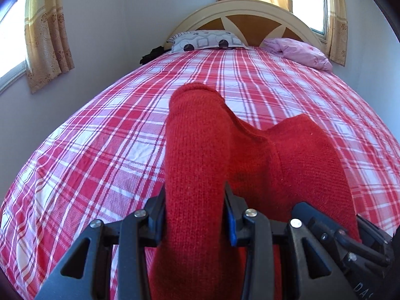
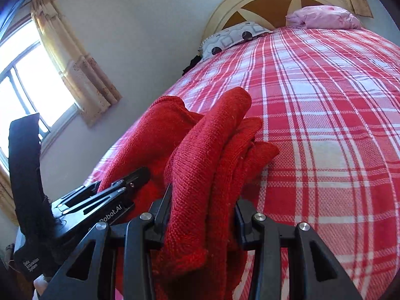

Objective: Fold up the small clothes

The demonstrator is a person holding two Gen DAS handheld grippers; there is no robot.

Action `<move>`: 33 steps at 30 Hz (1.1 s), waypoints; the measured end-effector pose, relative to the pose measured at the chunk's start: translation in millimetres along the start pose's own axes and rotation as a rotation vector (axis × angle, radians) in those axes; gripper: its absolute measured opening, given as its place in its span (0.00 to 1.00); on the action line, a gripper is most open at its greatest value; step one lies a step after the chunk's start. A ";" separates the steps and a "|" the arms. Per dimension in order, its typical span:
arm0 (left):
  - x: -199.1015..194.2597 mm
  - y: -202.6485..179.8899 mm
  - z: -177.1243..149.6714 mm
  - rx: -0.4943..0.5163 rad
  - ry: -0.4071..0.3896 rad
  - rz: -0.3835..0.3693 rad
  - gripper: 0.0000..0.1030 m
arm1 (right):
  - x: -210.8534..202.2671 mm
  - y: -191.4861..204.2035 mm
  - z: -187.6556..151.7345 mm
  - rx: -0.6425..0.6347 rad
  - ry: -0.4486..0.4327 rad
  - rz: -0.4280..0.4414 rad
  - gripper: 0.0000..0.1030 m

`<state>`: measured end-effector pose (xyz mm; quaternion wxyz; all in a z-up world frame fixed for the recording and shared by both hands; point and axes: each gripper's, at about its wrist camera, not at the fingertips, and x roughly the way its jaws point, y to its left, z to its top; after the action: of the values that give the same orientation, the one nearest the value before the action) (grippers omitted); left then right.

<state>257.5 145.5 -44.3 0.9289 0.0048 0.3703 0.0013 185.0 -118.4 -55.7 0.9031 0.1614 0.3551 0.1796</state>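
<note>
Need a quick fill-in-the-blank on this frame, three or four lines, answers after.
1. Both the left gripper and the right gripper are shut on a knitted garment coloured ____.
2. The bedsheet has a red and white ____ pattern.
3. The patterned pillow lies against the ____.
4. The crumpled cloth beside that pillow is ____.

Answers: red; plaid; headboard; pink

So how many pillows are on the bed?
2. The patterned pillow lies at the left of the headboard, the pink pillow at the right. Both sit at the far end of the checked bedspread. None seems hidden.
</note>
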 end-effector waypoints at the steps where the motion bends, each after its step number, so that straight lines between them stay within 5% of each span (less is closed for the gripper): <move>1: 4.8 1.1 -0.3 0.004 0.002 0.010 0.37 | 5.3 -1.4 -1.4 0.004 0.007 -0.009 0.40; 16: 24.6 17.5 -7.4 -0.050 0.035 0.010 0.42 | 32.5 -34.6 -8.8 0.156 0.076 0.044 0.42; 24: 27.7 20.9 -10.7 -0.059 0.048 0.001 0.47 | 30.8 -27.5 -10.0 0.128 0.075 0.007 0.47; 33: -1.4 38.5 -27.7 -0.104 0.079 0.024 0.89 | -2.0 -28.3 -22.6 0.146 0.093 -0.020 0.60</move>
<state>237.5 184.2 -63.1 0.9125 -0.0389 0.4059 0.0318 173.8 -140.6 -82.1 0.8732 0.2148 0.4104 0.1514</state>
